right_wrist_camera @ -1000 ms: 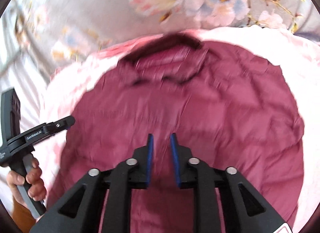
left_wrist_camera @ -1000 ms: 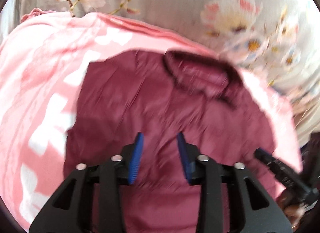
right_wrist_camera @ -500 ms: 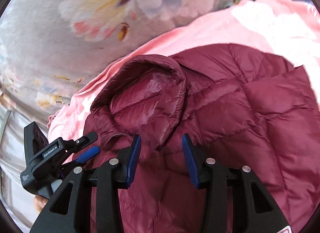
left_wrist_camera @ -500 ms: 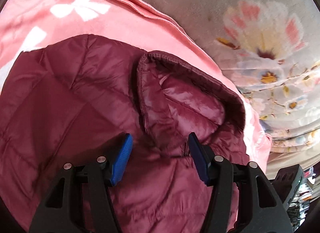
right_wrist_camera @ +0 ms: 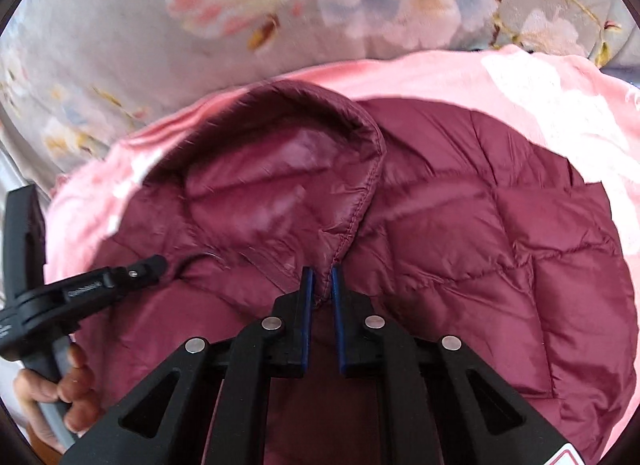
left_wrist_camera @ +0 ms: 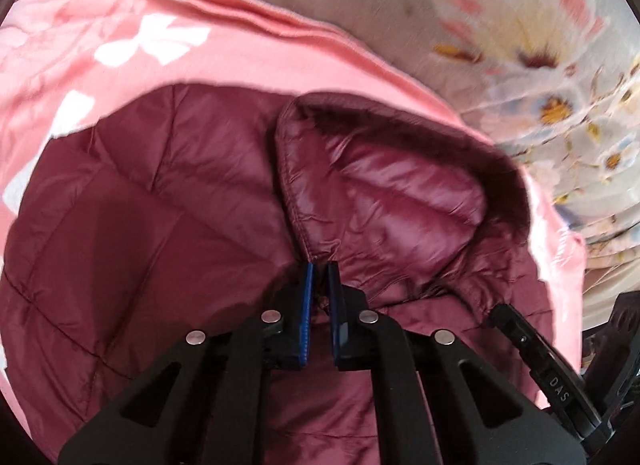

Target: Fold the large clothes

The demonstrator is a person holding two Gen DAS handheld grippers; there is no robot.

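Spread widest: a grey floral bedspread, running beyond the far side of the collar. Laid over that, a pink blanket with white shapes, ringing the collar on all sides. Lying flat upon the blanket, a maroon quilted puffer jacket, panels fanning out either side of the collar. At the jacket's far end, the stand-up collar itself, open like a shallow cup, shiny lining showing.

At the collar's left base corner, the left gripper, jaws closing, blue pads nearly together with a thin pinch of collar seam between. At the collar's right base corner, the right gripper, jaws likewise closing on the stitched edge where collar meets front panel. Beside the collar in the right wrist view, a hand wrapped round the left tool's grey handle.

Likely step: taking hold of both collar corners, ready to lift and carry the top of the jacket over for a fold. Best done by letting both pinches seat fully before lifting; slippery shell fabric, so a shallow bite could slide out. Worth catching seam and padding together, not the outer skin alone. Then raising both corners evenly, keeping the collar line taut and level between the two grips, to avoid a skewed crease.
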